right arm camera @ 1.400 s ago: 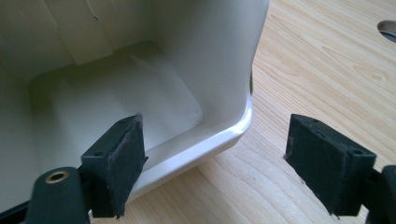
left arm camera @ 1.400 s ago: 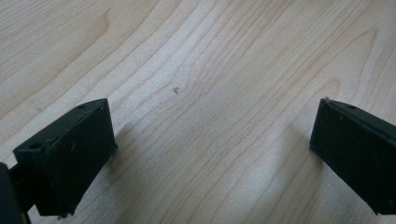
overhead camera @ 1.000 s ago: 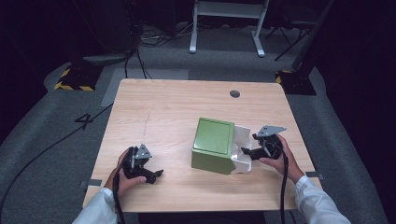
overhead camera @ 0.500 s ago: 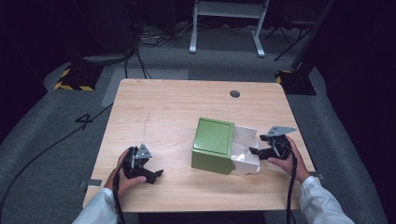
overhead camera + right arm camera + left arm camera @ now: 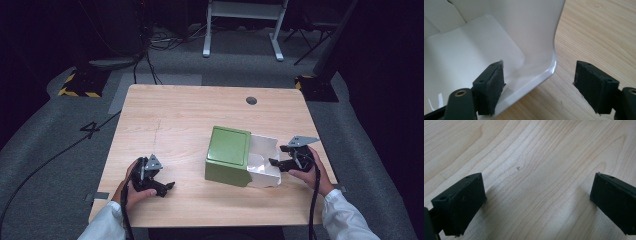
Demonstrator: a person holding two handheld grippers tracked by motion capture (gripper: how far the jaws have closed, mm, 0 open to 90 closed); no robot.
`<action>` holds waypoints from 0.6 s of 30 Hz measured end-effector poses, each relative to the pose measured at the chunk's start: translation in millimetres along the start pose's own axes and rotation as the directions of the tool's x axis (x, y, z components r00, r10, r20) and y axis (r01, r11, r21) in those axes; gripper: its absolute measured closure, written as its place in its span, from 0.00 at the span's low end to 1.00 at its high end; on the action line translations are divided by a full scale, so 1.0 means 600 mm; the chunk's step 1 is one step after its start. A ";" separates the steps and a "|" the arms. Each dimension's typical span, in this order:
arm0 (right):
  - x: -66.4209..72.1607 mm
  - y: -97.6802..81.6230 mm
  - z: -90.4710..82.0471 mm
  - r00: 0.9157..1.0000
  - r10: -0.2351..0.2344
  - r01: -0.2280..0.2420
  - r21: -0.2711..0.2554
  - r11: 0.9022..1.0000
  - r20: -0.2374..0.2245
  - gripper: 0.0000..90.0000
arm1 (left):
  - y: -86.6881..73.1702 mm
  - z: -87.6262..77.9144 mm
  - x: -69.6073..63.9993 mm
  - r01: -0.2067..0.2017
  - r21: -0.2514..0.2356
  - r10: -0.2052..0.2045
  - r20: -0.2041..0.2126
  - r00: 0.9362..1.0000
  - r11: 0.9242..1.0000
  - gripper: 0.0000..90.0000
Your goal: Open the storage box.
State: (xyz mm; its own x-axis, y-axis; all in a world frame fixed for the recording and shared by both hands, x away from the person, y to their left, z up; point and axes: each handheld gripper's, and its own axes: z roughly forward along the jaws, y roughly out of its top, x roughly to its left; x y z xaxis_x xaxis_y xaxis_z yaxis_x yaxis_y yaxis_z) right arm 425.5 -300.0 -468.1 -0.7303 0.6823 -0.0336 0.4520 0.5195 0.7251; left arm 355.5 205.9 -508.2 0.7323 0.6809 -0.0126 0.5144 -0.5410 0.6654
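— Right gripper (image 5: 278,163)? Jaws spread wide, straddling the white flap (image 5: 541,37) of the green box (image 5: 228,161).
— Left gripper (image 5: 168,186)? Gaping too, nothing between, low over bare table (image 5: 175,120), well left of the box.

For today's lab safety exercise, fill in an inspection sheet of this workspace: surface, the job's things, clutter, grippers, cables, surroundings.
Surface: light wooden table, with a dark round spot near the far edge.
Job's things: green box with a white open flap on its right side.
Clutter: nothing seen.
Grippers: left gripper open, over bare wood near the front edge; right gripper open, its jaws straddling the flap's rim.
Cables: one trails from each gripper toward the person; more lie on the floor.
Surroundings: grey floor, white stand legs, yellow-black hazard markings.
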 end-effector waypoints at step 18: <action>-0.004 -0.010 -0.006 1.000 0.003 -0.003 0.004 1.000 0.002 0.30 | 0.000 0.000 0.000 -0.001 0.000 0.001 -0.002 1.000 1.000 0.00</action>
State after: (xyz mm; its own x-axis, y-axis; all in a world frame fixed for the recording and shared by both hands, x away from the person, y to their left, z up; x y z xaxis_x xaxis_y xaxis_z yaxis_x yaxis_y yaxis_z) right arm 422.6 -306.5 -469.8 -0.7278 0.6850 -0.0330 0.4565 0.5197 0.7222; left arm 355.4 205.9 -508.1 0.7316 0.6816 -0.0103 0.5138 -0.5414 0.6656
